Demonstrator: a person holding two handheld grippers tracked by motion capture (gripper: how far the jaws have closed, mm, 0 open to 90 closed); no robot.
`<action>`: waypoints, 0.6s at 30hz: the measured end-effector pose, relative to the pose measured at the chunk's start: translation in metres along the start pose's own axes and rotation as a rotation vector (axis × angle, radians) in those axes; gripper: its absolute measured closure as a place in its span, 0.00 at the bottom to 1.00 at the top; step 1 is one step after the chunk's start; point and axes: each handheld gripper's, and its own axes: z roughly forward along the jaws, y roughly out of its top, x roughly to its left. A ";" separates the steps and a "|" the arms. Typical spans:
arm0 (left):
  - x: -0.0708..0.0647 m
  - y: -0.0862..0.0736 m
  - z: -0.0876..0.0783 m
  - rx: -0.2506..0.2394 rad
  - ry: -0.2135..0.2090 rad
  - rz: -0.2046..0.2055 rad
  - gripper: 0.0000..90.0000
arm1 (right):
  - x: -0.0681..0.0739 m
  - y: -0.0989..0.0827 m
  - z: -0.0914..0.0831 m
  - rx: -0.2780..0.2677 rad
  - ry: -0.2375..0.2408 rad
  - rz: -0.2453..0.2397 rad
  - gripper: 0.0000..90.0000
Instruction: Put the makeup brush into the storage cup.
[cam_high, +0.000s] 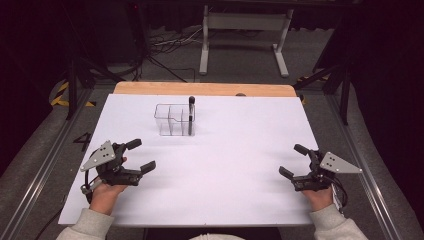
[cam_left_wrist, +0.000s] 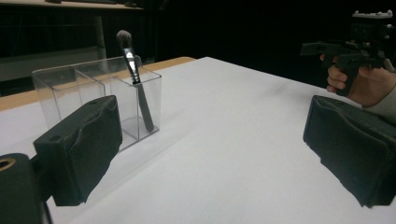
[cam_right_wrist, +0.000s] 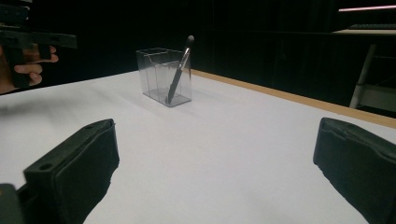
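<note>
Left gripper (cam_high: 140, 155): near edge of the table, held in the person's left hand (cam_high: 104, 195), jaws spread wide with nothing between them — a waiting pose, by my reading, angled toward the organizer.
Left gripper pads (cam_left_wrist: 79, 149): two black blocks far apart in the left gripper view, with bare white surface between them.
Right gripper (cam_high: 294, 160): near edge on the other side, in the right hand (cam_high: 320, 196), jaws likewise gaping and empty; well apart from the left one.
Right gripper pads (cam_right_wrist: 74, 170): two, wide apart, aimed across the table at the organizer.
Table cover (cam_high: 225, 165): one white sheet over a wooden top (cam_high: 200, 88), whose bare strip shows at the far edge.
Clear organizer (cam_high: 172, 120): one transparent plastic box standing mid-table toward the far side, well away from both grippers; it looks split into three compartments, though the clear walls make the count hard to be sure of.
Makeup brush (cam_high: 191, 115): one, dark handle down and bristle head up, leaning in the end compartment at the organizer's right as the high view has it — the wall props it, so it stands tilted rather than upright.
Other compartments: look empty.
Why so: brush head-up keeps the bristles clear and leaves the top free to pinch.
Count: two grippers, one organizer, one brush.
Beyond the table: white stand legs (cam_high: 245, 45) and cables on a grey floor.
</note>
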 end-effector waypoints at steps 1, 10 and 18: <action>-0.001 -0.002 0.000 -0.002 0.003 -0.002 0.05 | 0.000 0.000 0.000 0.000 -0.001 -0.001 0.00; -0.003 -0.026 -0.004 -0.013 0.027 -0.028 0.04 | 0.001 -0.001 0.000 0.008 0.002 -0.009 0.00; -0.007 -0.036 0.002 0.020 0.039 0.017 0.04 | 0.002 -0.003 0.003 0.029 -0.002 -0.015 0.00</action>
